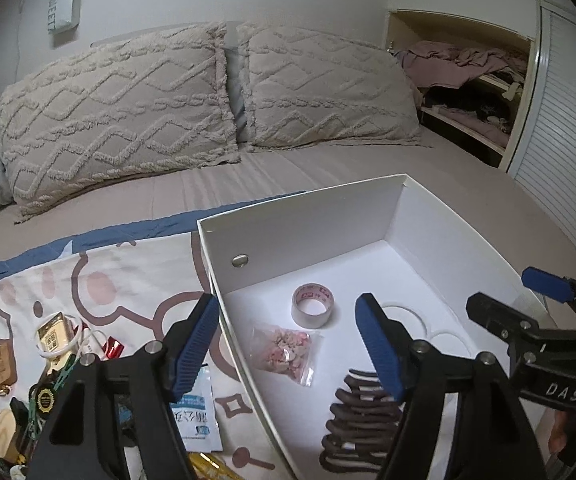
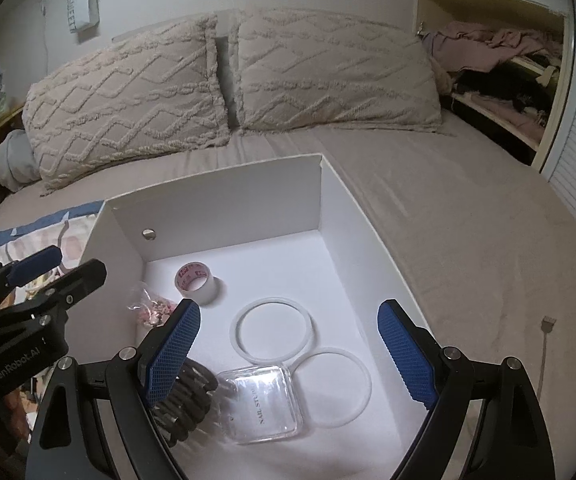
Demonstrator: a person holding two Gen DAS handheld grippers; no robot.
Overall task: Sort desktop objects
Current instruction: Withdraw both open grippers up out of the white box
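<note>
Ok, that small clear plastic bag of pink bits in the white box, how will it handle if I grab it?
The small clear plastic bag of pink bits is probably floppy: its film looks crinkled. It lies flat, so it won't roll. Likely light; a pinch at the empty corner may slip off glossy film.

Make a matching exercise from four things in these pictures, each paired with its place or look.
Things:
1. tape roll
2. clear plastic case
3. blue-and-white packet
4. two white rings

Descriptions:
A. on the patterned cloth, outside the box
B. overlapping flat circles on the box floor
C. upright cylinder, red print on top
D. see-through, squarish, partly over a ring

Pairs: 1-C, 2-D, 3-A, 4-B
</note>
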